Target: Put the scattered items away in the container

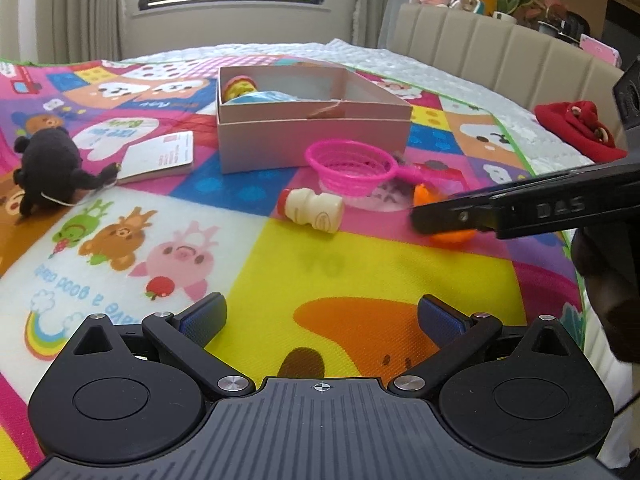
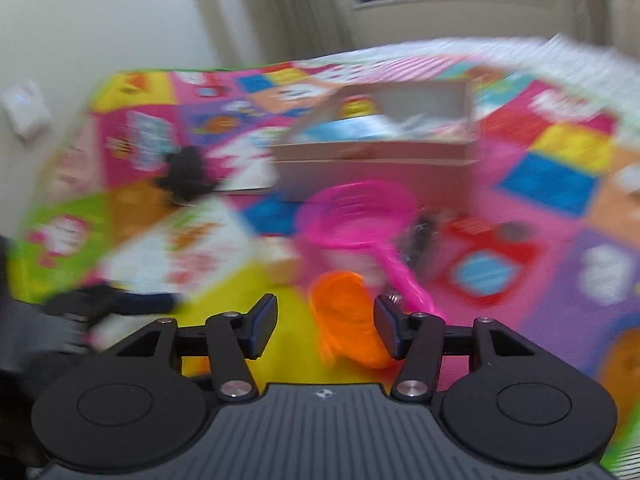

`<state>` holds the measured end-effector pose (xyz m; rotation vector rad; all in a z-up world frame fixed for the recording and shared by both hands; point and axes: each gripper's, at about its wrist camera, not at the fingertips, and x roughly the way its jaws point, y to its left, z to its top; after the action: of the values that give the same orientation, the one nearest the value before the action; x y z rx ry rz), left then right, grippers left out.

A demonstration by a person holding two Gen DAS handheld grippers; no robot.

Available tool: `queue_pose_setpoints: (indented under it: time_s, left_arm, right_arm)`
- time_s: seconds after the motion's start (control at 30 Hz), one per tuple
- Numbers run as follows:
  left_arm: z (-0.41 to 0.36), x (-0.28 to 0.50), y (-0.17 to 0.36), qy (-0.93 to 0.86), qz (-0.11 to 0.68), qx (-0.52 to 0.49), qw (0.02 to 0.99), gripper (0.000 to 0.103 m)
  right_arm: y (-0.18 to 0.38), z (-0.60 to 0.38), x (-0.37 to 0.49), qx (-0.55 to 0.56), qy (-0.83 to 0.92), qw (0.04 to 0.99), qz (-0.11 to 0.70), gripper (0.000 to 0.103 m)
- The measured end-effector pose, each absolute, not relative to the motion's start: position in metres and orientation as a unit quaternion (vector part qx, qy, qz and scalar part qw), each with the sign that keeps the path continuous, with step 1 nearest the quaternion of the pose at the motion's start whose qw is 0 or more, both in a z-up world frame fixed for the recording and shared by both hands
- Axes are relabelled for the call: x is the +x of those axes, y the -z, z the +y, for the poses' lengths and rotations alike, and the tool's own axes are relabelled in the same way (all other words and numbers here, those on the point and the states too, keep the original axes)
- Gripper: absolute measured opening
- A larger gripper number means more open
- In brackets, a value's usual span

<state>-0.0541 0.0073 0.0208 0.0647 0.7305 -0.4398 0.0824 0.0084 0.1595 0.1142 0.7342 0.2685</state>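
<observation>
A pink open box (image 1: 312, 136) stands on the play mat and holds a few toys; it also shows in the blurred right wrist view (image 2: 376, 152). In front of it lie a pink toy strainer (image 1: 352, 168), a cream toy bottle (image 1: 312, 210) and an orange toy (image 1: 448, 236). My left gripper (image 1: 320, 316) is open and empty above the yellow patch. My right gripper (image 2: 326, 328) is open, with the orange toy (image 2: 348, 320) between its fingers and the strainer (image 2: 360, 216) just beyond. The right gripper's finger (image 1: 452, 214) covers part of the orange toy in the left wrist view.
A black knitted toy (image 1: 44, 168) and a small white booklet (image 1: 158, 156) lie at the left of the mat. A red cloth toy (image 1: 576, 128) lies on the quilt at the right. A padded headboard (image 1: 500, 44) with plush toys stands behind.
</observation>
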Motion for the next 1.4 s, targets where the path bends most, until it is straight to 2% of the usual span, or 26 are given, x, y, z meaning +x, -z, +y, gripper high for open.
queue_pose_setpoints:
  time_s: [0.3, 0.47, 0.57, 0.6, 0.67, 0.8, 0.9, 0.93, 0.97, 1.0, 1.03, 1.4]
  left_arm:
    - [0.008, -0.054, -0.020, 0.214, 0.352, 0.025, 0.911, 0.103]
    - [0.012, -0.054, -0.020, 0.212, 0.352, 0.019, 0.911, 0.103]
    - [0.012, -0.053, -0.019, 0.212, 0.352, 0.020, 0.911, 0.103]
    - [0.012, -0.053, -0.019, 0.211, 0.352, 0.019, 0.912, 0.103]
    - [0.012, -0.053, -0.019, 0.210, 0.352, 0.016, 0.912, 0.103]
    - [0.012, -0.054, -0.019, 0.208, 0.351, 0.017, 0.913, 0.103]
    - [0.012, -0.054, -0.019, 0.209, 0.352, 0.017, 0.912, 0.103]
    - [0.013, -0.053, -0.019, 0.209, 0.353, 0.016, 0.912, 0.103]
    - [0.013, -0.053, -0.019, 0.208, 0.352, 0.016, 0.912, 0.103]
    - [0.012, -0.053, -0.018, 0.208, 0.352, 0.016, 0.912, 0.103]
    - [0.012, -0.052, -0.018, 0.208, 0.352, 0.015, 0.913, 0.103]
    - [0.021, -0.055, -0.018, 0.205, 0.344, 0.007, 0.916, 0.103]
  right_arm:
    - [-0.184, -0.008, 0.075, 0.033, -0.097, 0.950, 0.294, 0.055]
    - [-0.176, -0.038, 0.089, 0.112, -0.064, 0.947, 0.296, 0.057]
    - [-0.174, -0.033, 0.087, 0.065, -0.072, 0.955, 0.281, 0.056]
    - [-0.173, -0.029, 0.089, 0.036, -0.074, 0.956, 0.283, 0.054]
    - [-0.169, -0.025, 0.098, -0.003, -0.078, 0.951, 0.300, 0.039]
    - [-0.153, -0.039, 0.119, 0.022, -0.104, 0.930, 0.352, 0.039]
    - [-0.153, -0.042, 0.118, 0.053, -0.118, 0.925, 0.356, 0.035]
    - [-0.155, -0.041, 0.116, 0.056, -0.123, 0.925, 0.354, 0.029]
    - [-0.158, -0.038, 0.113, 0.054, -0.129, 0.925, 0.353, 0.016]
    - [-0.161, -0.034, 0.110, 0.049, -0.133, 0.925, 0.352, 0.013]
    - [-0.164, -0.029, 0.106, 0.043, -0.137, 0.926, 0.350, 0.005]
    - [-0.186, 0.030, 0.083, 0.023, -0.221, 0.913, 0.342, 0.005]
